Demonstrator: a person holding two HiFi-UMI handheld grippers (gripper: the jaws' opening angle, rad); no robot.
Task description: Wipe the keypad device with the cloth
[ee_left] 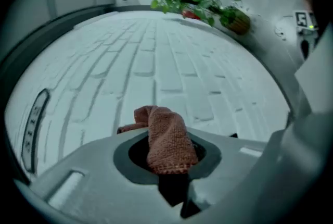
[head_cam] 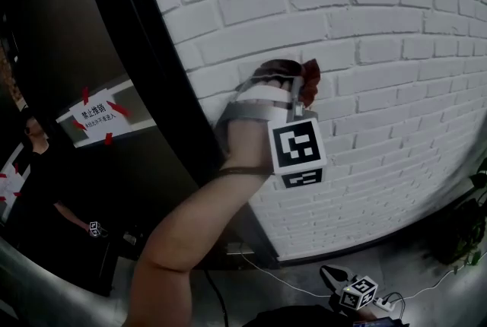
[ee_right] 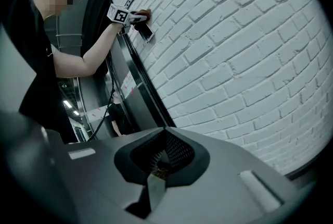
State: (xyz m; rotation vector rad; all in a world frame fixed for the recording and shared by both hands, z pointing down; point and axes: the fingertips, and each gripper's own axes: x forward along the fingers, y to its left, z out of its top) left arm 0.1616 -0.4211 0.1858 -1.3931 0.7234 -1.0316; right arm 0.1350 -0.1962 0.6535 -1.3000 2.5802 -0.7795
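Note:
My left gripper (head_cam: pixel 303 90) is raised against the white brick wall (head_cam: pixel 396 36), shut on a reddish-brown cloth (head_cam: pixel 308 74). In the left gripper view the cloth (ee_left: pixel 166 137) bunches out of the closed jaws toward the bricks. In the right gripper view the left gripper (ee_right: pixel 136 16) rests just above a dark rectangular device (ee_right: pixel 148 31) mounted on the wall, and the cloth (ee_right: pixel 143 11) touches the wall there. The hand and gripper hide that device in the head view. My right gripper (head_cam: pixel 342 281) hangs low near the floor; its jaws (ee_right: pixel 157 168) are shut with nothing in them.
A black door frame (head_cam: pixel 152 90) runs along the wall's left edge, with a taped sign (head_cam: pixel 95 116) on the dark panel beyond. An oblong plate (ee_left: pixel 34 126) sits on the wall. A potted plant (head_cam: pixel 464 234) and cables (head_cam: pixel 384 303) are on the floor.

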